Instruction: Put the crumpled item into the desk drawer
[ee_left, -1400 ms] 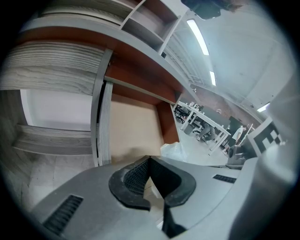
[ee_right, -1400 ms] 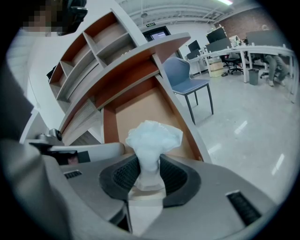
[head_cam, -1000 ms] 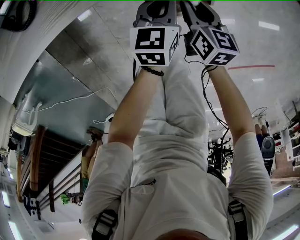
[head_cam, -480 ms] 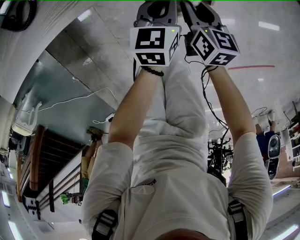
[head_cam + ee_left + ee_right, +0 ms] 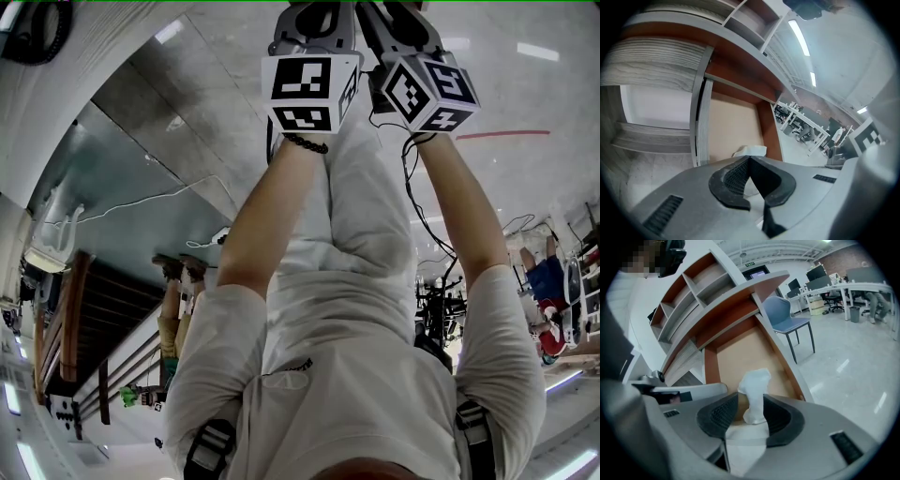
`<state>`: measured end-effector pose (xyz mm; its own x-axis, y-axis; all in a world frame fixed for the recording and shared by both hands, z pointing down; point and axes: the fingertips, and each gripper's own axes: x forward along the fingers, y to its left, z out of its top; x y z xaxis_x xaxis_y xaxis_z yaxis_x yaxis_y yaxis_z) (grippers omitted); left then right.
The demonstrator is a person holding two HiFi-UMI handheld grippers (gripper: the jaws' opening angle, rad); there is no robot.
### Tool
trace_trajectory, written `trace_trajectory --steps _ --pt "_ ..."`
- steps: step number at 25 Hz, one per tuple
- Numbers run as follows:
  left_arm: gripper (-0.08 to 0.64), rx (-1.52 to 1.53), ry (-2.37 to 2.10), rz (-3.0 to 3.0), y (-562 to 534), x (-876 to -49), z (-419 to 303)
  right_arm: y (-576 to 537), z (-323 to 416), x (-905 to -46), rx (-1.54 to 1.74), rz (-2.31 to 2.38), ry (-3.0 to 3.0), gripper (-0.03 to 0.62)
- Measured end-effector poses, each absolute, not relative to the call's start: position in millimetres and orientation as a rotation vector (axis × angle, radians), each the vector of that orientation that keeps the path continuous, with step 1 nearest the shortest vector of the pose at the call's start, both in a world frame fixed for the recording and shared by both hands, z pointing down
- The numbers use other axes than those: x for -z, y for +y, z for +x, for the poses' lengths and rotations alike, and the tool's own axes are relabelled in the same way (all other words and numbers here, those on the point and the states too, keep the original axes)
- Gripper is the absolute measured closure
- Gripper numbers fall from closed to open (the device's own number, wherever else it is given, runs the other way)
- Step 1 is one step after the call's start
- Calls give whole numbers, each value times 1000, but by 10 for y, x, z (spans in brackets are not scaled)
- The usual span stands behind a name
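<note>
In the right gripper view a white crumpled paper [image 5: 754,394] stands upright between the jaws of my right gripper [image 5: 752,412], over the open desk drawer [image 5: 709,369] with its tan bottom. These jaws have just been opening; a gap shows beside the paper, so it sits loose between the pads. My left gripper [image 5: 749,160] is shut with nothing in it, and a white crumpled edge [image 5: 752,151] shows just beyond its tips above the drawer bottom [image 5: 731,126]. In the head view only the two marker cubes [image 5: 309,89] [image 5: 431,92] show, side by side; the jaws are cut off.
Desk shelves [image 5: 689,282] rise behind the drawer. A blue chair [image 5: 785,315] stands to its right on the grey floor, with office desks [image 5: 853,287] farther off. The left gripper's body [image 5: 679,392] lies close on the left.
Both marker cubes have stayed where they were. People in the background of the head view have shifted.
</note>
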<state>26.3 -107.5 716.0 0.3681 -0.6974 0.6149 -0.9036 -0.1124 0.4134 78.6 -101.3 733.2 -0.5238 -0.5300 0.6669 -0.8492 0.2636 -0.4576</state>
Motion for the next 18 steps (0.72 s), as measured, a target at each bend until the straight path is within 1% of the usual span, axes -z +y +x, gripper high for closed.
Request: trace_trajectory --steps 12,14,15,17,18 --pt "561 -332 -1394 1879 -1112 -7171 240 -1039 795 -7360 -1150 1264 -2163 423" --pt "561 -330 -1394 1879 -1133 -7178 223 -1086 802 -7359 -1132 1282 -2156 470" --pt "561 -330 -1394 1878 -1132 -7181 213 -1098 806 -7352 -1123 1291 -2156 483" --pt "561 -329 -1393 1879 -1106 -7175 204 -1094 821 -7332 -1110 1304 -2156 483" --pt "561 -329 -1394 1882 -1094 -7164 204 -1091 834 -7319 -1106 1311 -2156 501"
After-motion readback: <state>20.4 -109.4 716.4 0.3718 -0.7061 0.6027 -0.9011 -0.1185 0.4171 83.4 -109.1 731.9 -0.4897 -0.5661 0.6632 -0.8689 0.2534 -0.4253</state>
